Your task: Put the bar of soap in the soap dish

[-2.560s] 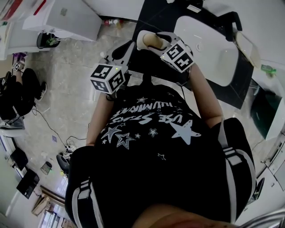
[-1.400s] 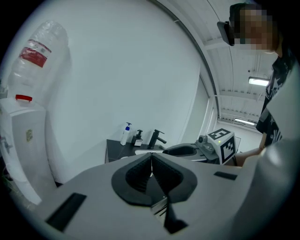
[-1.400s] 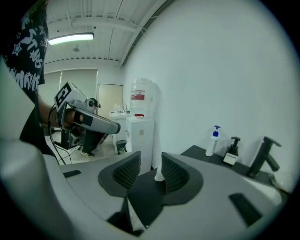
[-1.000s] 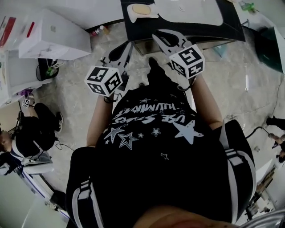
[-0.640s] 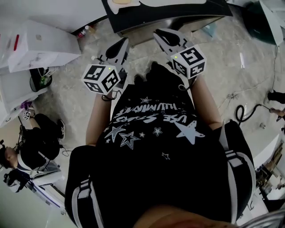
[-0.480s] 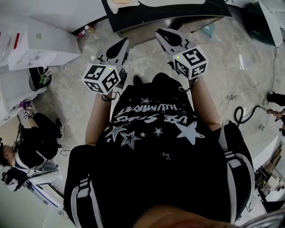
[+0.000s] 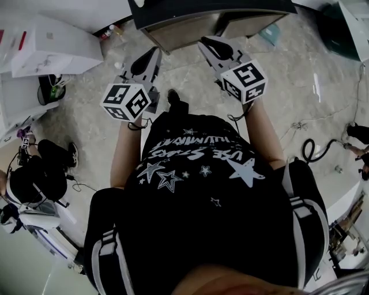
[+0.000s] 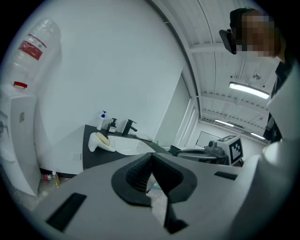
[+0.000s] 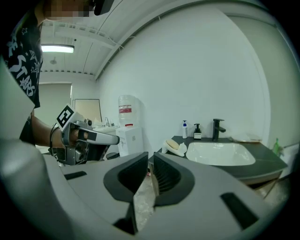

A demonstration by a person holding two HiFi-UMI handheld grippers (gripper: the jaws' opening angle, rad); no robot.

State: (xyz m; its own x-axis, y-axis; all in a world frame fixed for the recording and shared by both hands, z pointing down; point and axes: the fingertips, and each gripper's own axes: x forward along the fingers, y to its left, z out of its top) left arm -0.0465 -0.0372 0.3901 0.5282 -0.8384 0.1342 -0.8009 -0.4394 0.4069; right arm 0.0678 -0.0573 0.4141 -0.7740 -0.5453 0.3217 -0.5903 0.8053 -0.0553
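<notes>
The tan bar of soap [image 9: 173,144] lies in the white soap dish [image 9: 181,151] at the left end of the dark counter [image 9: 262,166], beside the white basin [image 9: 220,153]. From the left gripper view the soap [image 8: 102,138] and dish [image 8: 93,145] look small and far off. Both grippers hang over the floor, well short of the counter [image 7: 213,7]. My left gripper [image 7: 153,53] [image 8: 151,157] is shut and holds nothing. Only a sliver of gap shows between the jaws of my right gripper [image 7: 206,41] [image 9: 150,165], which is also empty.
A black faucet [image 9: 217,128] and two pump bottles [image 9: 186,129] stand behind the basin. A water dispenser [image 9: 130,137] stands left of the counter. White cabinets [image 7: 52,43] fill the upper left. A seated person [image 7: 31,178] is at the left. A cable [image 7: 311,151] lies on the floor at the right.
The person has stepped back from the counter, which slid to the top edge of the head view; the dish with the soap left that view. Both grippers drew back with it, empty.
</notes>
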